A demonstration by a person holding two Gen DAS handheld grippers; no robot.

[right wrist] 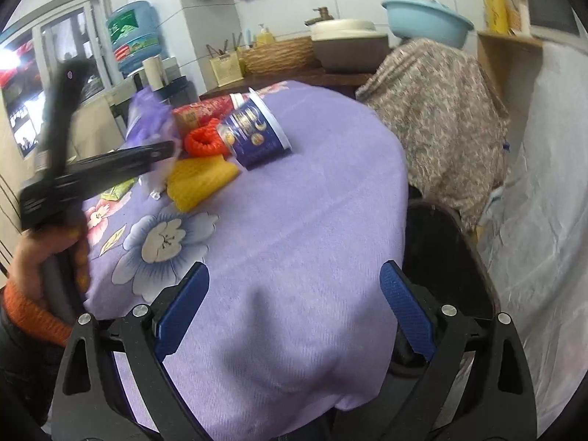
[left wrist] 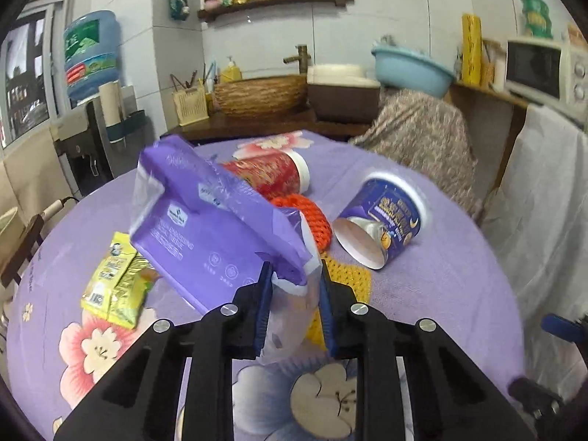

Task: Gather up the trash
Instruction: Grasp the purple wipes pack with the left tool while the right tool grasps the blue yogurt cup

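Note:
My left gripper (left wrist: 295, 275) is shut on the lower end of a purple plastic wrapper (left wrist: 205, 220), which hangs tilted above the table; the right wrist view shows the same wrapper (right wrist: 149, 117) in the left gripper (right wrist: 161, 152), held by a hand (right wrist: 47, 253). On the purple flowered tablecloth (left wrist: 433, 294) lie a red cup (left wrist: 272, 174) on its side, a dark blue cup (left wrist: 382, 220) on its side, an orange-red foam net (left wrist: 310, 220), a yellow foam net (left wrist: 347, 275) and a yellow-green packet (left wrist: 117, 283). My right gripper (right wrist: 294, 294) is open above the table's near edge, holding nothing.
A black bin (right wrist: 441, 242) stands below the table's right edge. Beyond the table, a seat draped in patterned cloth (left wrist: 422, 136) carries a light blue basin (left wrist: 411, 68). A white-covered object (left wrist: 540, 202) stands to the right. A counter with a wicker basket (left wrist: 261, 95) is behind.

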